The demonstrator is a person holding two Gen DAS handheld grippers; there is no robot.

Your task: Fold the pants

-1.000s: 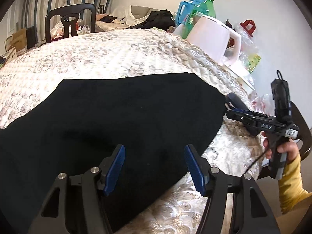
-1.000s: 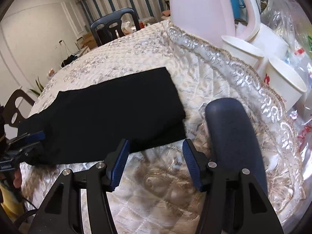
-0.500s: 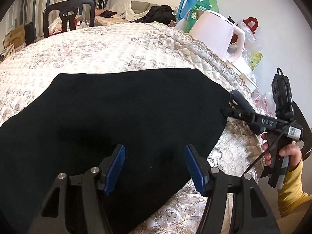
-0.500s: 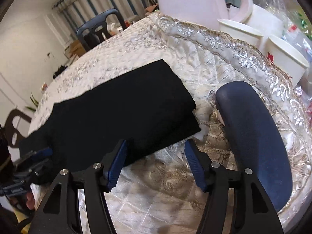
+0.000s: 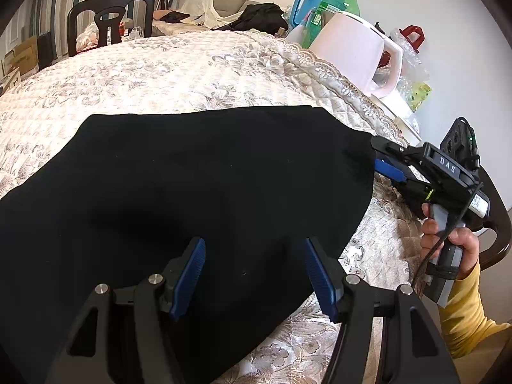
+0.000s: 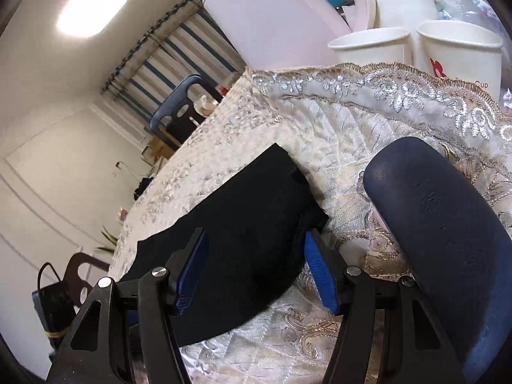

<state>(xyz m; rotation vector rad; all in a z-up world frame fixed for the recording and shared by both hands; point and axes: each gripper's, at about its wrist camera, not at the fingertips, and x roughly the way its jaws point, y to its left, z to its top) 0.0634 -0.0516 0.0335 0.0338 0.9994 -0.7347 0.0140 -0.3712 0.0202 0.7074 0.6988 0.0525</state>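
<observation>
The black pants (image 5: 198,192) lie flat, folded, on the quilted floral tablecloth (image 5: 160,73). My left gripper (image 5: 252,275) is open, its blue pads just above the near part of the pants. My right gripper (image 6: 256,268) is open and tilted, its jaws straddling the right end corner of the pants (image 6: 249,224); its right pad touches the cloth edge. In the left wrist view the right gripper (image 5: 380,160) sits at the pants' right edge, held by a hand in a yellow sleeve.
A pink kettle (image 5: 355,60), bottles (image 5: 339,3) and paper cups (image 6: 371,48) stand along the table's far right edge. A dark blue chair back (image 6: 441,233) is beside the right gripper. A black chair (image 5: 110,22) stands at the far side.
My right gripper has moved forward and tilted, reaching the pants' right corner so the cloth now sits between its jaws. My left gripper has shifted slightly forward over the pants.
</observation>
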